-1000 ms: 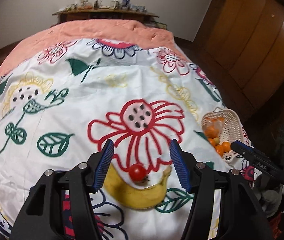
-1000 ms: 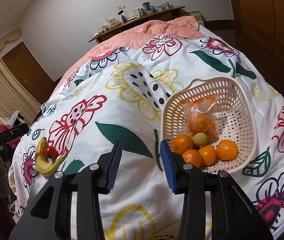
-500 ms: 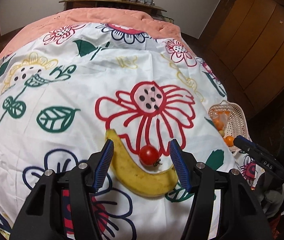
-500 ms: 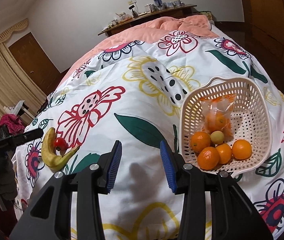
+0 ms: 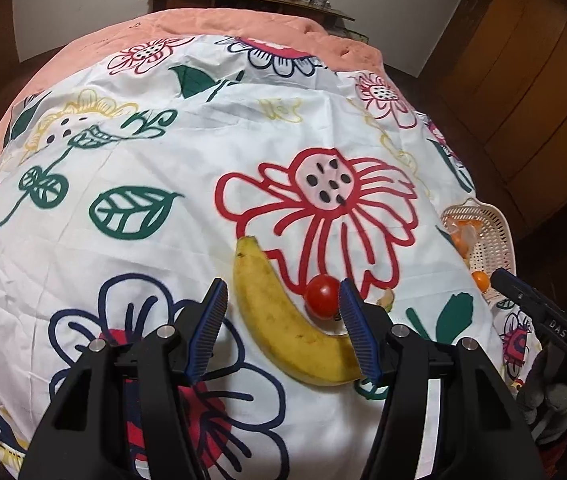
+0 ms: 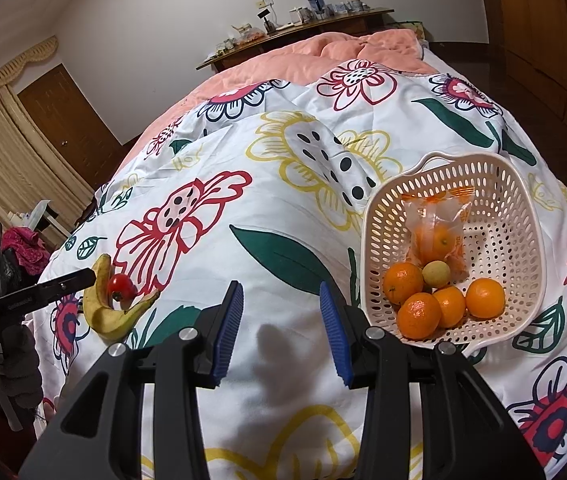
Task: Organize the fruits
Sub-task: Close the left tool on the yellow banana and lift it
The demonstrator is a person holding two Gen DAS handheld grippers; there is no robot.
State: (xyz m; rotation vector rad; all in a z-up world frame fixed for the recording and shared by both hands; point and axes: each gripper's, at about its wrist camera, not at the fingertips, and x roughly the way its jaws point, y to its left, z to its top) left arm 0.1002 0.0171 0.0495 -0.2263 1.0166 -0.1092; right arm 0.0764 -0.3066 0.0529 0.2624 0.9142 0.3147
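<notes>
Two loose fruits, banana and tomato, are nearing the descending left gripper, whose open jaws are now straddling them for pickup; right gripper is idling open, empty

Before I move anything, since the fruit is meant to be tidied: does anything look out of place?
Yes. A banana and a small red tomato lie loose on the floral bedspread, the tomato in the banana's curve. The other fruit, the oranges, sits in the white basket further along the bed. Nothing looks spilled or damaged.
</notes>
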